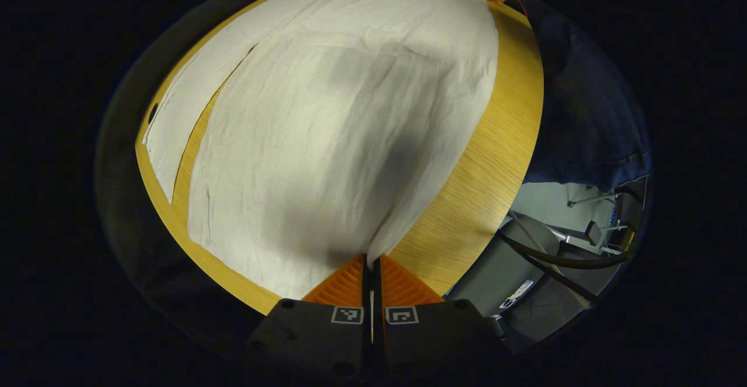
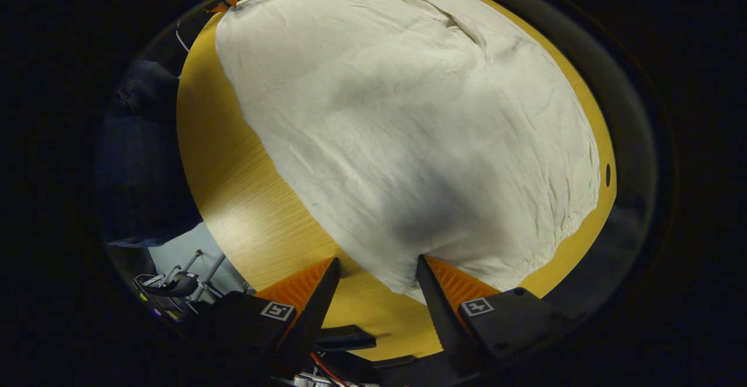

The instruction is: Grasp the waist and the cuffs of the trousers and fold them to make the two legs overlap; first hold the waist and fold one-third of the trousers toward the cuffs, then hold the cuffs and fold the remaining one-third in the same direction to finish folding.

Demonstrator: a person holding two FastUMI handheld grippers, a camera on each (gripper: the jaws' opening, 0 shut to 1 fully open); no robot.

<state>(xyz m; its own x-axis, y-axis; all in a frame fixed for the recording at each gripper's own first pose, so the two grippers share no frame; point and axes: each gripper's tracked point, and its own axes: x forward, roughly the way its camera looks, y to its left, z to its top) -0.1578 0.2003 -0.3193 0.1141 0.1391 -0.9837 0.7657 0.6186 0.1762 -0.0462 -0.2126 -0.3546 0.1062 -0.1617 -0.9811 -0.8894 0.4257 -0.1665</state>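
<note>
Left gripper view: pale trousers (image 1: pixel 327 142) spread flat over a wooden table (image 1: pixel 478 200), two legs parted by a thin gap at far left, a near corner of cloth pinched between the closed fingers of the left gripper (image 1: pixel 372 264). Beyond the table's right edge, dark blue cloth (image 1: pixel 589 118), and lower right a grey floor (image 1: pixel 548 200) with metal stands. Right gripper view: same trousers (image 2: pixel 408 130) covering most of the table (image 2: pixel 233 188), wrinkled toward the far right. Right gripper (image 2: pixel 376 276) with jaws wide apart, one finger on bare wood, the other at the near hem, nothing clamped. Far left, the other gripper's tip (image 2: pixel 224 5) at the trousers' far corner.
</note>
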